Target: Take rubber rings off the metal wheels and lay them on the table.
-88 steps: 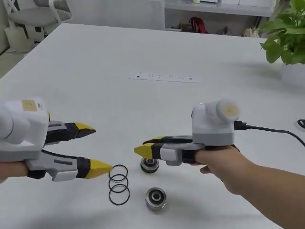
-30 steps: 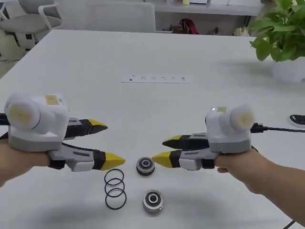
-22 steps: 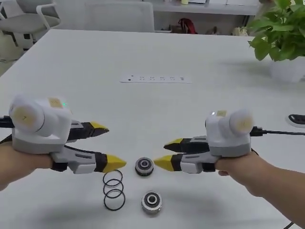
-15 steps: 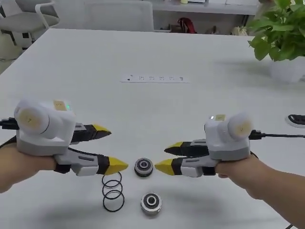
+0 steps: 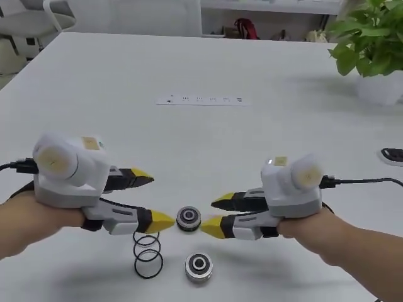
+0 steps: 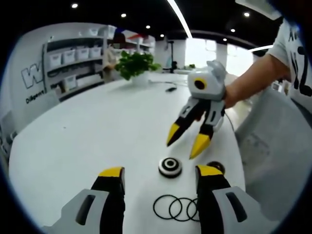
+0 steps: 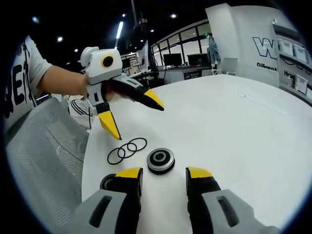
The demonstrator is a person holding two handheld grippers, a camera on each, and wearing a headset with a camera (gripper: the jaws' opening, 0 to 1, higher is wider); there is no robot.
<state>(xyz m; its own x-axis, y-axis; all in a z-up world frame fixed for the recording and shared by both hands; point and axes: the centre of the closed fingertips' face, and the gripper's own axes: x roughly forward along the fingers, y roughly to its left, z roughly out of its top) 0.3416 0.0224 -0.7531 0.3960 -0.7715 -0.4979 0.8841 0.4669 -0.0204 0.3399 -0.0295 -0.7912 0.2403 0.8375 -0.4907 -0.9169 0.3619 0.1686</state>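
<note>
White surface (image 5: 201,145), head view: left gripper (image 5: 155,200) and right gripper (image 5: 212,214) empty, jaws apart, flanking metal wheel (image 5: 188,218) bottom center, rubber rings (image 5: 147,248) lower left. Left gripper view: wheel ahead. Right gripper view: same, sloppy pinch might skid it.

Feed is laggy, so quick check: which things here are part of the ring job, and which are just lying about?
Job: far metal wheel, near metal wheel, three rubber rings, left gripper, right gripper, jaws open.
Lying about: power strip, potted plant.
</note>
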